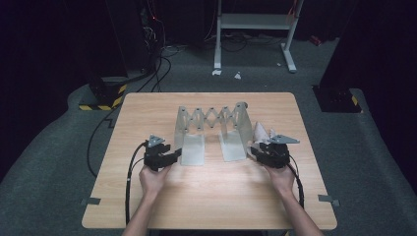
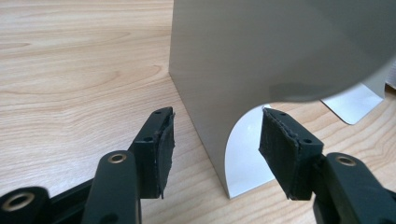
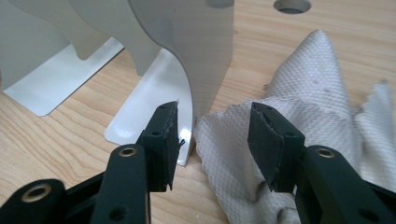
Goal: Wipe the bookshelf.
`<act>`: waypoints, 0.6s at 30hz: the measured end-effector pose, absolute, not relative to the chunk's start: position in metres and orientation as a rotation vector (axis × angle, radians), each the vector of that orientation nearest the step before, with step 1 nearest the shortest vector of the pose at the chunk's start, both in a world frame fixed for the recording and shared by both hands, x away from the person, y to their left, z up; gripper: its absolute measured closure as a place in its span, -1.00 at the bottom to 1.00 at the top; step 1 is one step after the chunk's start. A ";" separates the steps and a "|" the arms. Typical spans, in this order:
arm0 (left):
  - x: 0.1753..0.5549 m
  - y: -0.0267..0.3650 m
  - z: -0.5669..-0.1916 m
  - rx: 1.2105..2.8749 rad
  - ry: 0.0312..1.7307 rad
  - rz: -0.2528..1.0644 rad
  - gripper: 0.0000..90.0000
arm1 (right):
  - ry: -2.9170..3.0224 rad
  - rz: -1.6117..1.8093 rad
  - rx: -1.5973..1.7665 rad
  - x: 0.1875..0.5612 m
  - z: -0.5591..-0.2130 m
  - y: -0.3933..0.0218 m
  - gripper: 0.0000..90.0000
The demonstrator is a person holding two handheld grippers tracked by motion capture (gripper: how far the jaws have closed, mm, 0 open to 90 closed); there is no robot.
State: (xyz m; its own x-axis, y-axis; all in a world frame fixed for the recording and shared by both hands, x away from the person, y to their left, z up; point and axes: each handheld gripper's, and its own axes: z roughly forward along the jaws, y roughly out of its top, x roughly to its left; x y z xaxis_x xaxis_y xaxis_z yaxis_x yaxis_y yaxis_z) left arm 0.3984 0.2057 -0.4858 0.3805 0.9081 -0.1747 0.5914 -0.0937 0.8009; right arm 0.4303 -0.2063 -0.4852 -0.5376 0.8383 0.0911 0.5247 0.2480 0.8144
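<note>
A grey metal folding rack (image 1: pixel 211 123) with a scissor lattice and two upright end plates stands mid-table. My left gripper (image 1: pixel 173 156) is at its left end plate (image 2: pixel 261 51). In the left gripper view the jaws of the left gripper (image 2: pixel 217 116) stand open on either side of that plate's lower edge, pads apart from it. My right gripper (image 1: pixel 255 150) is at the right end plate (image 3: pixel 196 46). Its jaws are open too in the right gripper view (image 3: pixel 214 109), with the plate's edge and a crumpled white cloth (image 3: pixel 317 84) between them, neither pressed. The cloth (image 1: pixel 260 132) lies beside the rack's right end.
The wooden table (image 1: pixel 211 196) has bare room in front of the rack. Tape marks (image 1: pixel 91 200) sit at its front corners. Beyond the far edge, cables (image 1: pixel 157 69), a yellow-and-black striped base (image 1: pixel 105 96) and a white metal stand (image 1: pixel 255 29) are on the grey floor.
</note>
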 end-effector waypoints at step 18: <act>0.373 0.214 -0.500 1.790 1.326 0.456 -0.08 | 2.151 1.203 1.248 0.399 -0.493 -0.230 0.18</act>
State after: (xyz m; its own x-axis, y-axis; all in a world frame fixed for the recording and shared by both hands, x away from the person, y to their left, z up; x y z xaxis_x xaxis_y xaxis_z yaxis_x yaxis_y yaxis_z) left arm 0.3729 0.2139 -0.5004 0.3737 0.9089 -0.1848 0.6025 -0.0864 0.7934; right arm 0.3987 -0.2302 -0.4930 -0.5355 0.8396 0.0913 0.5170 0.2404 0.8215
